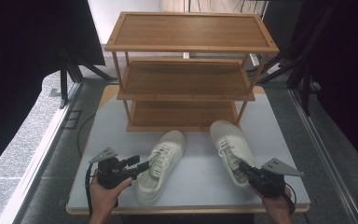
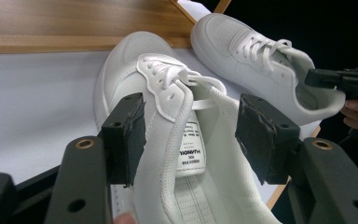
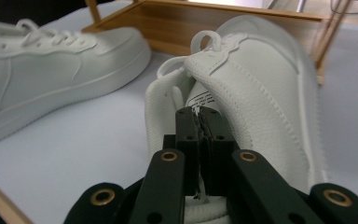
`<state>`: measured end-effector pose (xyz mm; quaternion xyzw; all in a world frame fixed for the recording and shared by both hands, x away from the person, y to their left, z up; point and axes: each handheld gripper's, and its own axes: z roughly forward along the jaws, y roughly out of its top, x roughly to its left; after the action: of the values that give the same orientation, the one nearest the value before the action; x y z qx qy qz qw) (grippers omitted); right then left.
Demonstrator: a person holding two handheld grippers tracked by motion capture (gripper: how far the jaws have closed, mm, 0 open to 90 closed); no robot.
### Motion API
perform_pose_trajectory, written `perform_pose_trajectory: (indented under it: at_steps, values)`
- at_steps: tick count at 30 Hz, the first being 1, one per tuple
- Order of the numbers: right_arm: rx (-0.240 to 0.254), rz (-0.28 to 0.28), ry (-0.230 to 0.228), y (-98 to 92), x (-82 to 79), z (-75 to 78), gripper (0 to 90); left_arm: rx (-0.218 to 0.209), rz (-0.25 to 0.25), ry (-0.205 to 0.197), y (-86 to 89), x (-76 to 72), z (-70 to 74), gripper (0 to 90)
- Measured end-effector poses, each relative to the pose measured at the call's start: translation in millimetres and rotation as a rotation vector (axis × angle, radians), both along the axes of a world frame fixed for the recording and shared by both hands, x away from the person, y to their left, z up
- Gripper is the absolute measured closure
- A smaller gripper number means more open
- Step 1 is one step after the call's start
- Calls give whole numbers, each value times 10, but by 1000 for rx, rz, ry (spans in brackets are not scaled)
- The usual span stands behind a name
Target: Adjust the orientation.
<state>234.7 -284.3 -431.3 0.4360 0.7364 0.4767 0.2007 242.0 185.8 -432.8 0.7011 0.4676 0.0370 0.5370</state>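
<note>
White leather sneakers sit side by side on the pale grey bench (image 1: 270, 135), toes pointing at a three-tier bamboo shoe rack (image 1: 189, 70) that stands at the far end. The left sneaker (image 1: 162, 164) lies near the front edge, its toe angled a little to the right, and the left hand-held gripper (image 1: 142, 167) reaches in from the side at its collar. From that gripper's own view its two black jaws stand wide apart, one outside the shoe's collar wall, the other over the shoe's opening, the padded collar and the tongue label between them; neither pad presses on the shoe, so it has hold of nothing. The right sneaker (image 1: 230, 148) rests with its toe just in front of the rack's bottom shelf. The right hand-held gripper (image 1: 243, 167) comes in at its heel, and in its own view the jaws are pressed almost together, pinching a thin piece of the shoe inside the heel opening, by the printed tongue label. A bare hand (image 1: 103, 198) grips each tool from below.
</note>
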Motion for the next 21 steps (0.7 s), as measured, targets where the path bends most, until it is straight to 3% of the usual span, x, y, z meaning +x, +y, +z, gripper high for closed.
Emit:
perform_pose_trajectory:
  at_steps: [2, 4, 7, 10, 12, 16, 19, 21]
  values:
    - [-8, -56, -7, -103, 19, -9, 828, 2, -1, 1, -1, 2, -4, 423]
    - [2, -70, -4, -148, 31, -15, 823, 3, -2, 3, -3, 2, -6, 423]
    - [47, -134, 32, -340, 83, -73, 789, 2, -3, 4, -8, 3, -9, 423]
    - [40, -173, 48, -411, 97, -116, 782, 2, -3, 5, -9, 4, -12, 423]
    - [112, -155, 69, -490, 105, -126, 776, 2, -3, 4, -9, 4, -12, 424]
    - [78, -140, 39, -397, 58, -60, 757, 0, 1, 4, -5, 2, -12, 424]
    - [36, -64, -19, -188, -47, 84, 766, 0, 3, 9, -5, 1, -20, 424]
    - [28, -48, -26, -151, -62, 98, 769, -1, 1, 12, -10, 2, -25, 424]
